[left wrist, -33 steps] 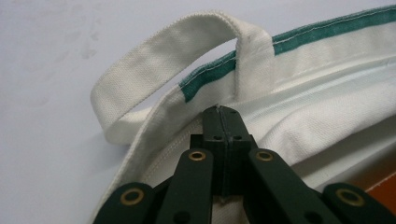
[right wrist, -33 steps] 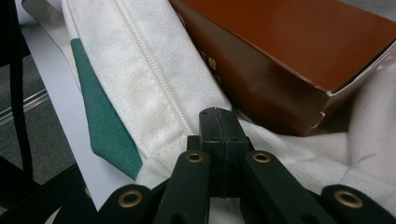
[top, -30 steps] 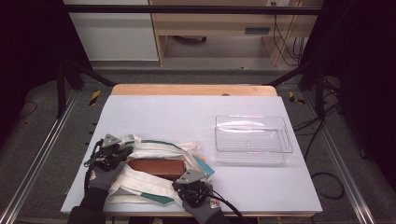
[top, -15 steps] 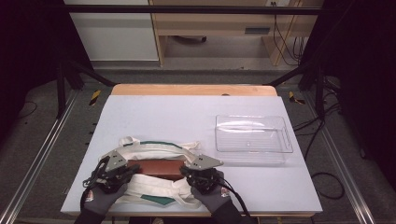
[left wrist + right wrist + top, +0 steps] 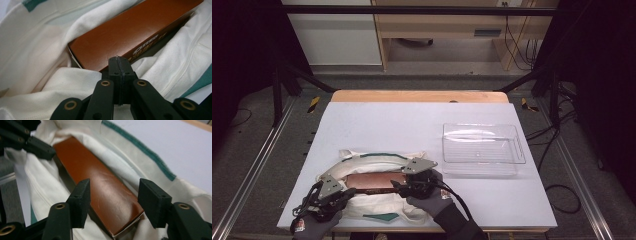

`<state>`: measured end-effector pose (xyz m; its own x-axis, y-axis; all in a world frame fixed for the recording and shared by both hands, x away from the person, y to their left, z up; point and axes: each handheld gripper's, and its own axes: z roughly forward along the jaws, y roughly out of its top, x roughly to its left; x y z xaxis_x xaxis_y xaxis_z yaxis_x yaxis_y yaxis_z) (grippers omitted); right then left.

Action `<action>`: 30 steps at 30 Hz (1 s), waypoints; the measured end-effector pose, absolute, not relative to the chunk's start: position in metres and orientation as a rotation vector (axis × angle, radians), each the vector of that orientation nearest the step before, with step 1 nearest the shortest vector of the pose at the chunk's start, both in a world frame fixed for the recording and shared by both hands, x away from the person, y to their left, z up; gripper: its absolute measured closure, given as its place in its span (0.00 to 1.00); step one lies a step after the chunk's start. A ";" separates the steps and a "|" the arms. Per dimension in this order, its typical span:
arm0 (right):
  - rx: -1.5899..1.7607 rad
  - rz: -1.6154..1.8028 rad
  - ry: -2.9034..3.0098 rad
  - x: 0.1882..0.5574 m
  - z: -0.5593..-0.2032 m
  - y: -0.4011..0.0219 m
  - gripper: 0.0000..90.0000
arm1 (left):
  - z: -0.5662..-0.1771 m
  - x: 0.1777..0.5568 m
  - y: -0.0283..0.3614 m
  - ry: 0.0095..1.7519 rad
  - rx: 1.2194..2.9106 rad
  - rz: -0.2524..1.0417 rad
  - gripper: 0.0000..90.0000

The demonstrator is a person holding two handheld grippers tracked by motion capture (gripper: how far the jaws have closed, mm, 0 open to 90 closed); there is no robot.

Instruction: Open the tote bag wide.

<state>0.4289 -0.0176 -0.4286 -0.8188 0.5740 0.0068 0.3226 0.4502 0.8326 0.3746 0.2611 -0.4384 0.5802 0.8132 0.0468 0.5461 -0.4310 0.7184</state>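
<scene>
Here brown box [image 5: 100, 195] in white bag [image 5: 45, 190]; right hand-held gripper [image 5: 113, 202] just opened, astride box end.

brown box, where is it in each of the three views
High view: the brown box lies low and left of centre, lengthwise in the mouth of the white cloth bag, between the two grippers.
Left gripper view: the box runs from centre to the upper right, just beyond the shut jaws.
Right gripper view: it runs from upper left to bottom centre, under the open jaws.
Shared landmark: the bag's green trim.
</scene>
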 end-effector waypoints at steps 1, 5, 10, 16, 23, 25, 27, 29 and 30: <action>0.751 1.290 2.454 0.430 -0.431 -0.017 0.46 | -0.439 0.375 0.262 1.079 2.141 0.511 1.00; 0.737 1.238 2.479 0.432 -0.435 -0.016 0.38 | -0.441 0.373 0.261 1.075 2.157 0.529 1.00; 0.709 1.198 2.497 0.435 -0.440 -0.014 0.34 | -0.448 0.374 0.262 1.107 2.176 0.486 1.00; 0.717 1.193 2.489 0.440 -0.441 -0.014 0.33 | -0.454 0.377 0.262 1.110 2.176 0.466 1.00; 0.718 1.153 2.553 0.446 -0.445 -0.009 0.27 | -0.456 0.380 0.261 1.107 2.188 0.456 0.99; 0.672 1.107 2.575 0.446 -0.448 -0.006 0.26 | -0.454 0.379 0.262 1.094 2.176 0.459 0.99; 0.657 1.067 2.579 0.446 -0.449 -0.004 0.27 | -0.450 0.377 0.263 1.075 2.149 0.472 0.98; 0.661 1.067 2.583 0.446 -0.449 -0.005 0.28 | -0.444 0.375 0.264 1.046 2.124 0.509 0.94; 0.664 1.066 2.587 0.447 -0.449 -0.005 0.29 | -0.439 0.373 0.266 1.040 2.098 0.533 0.90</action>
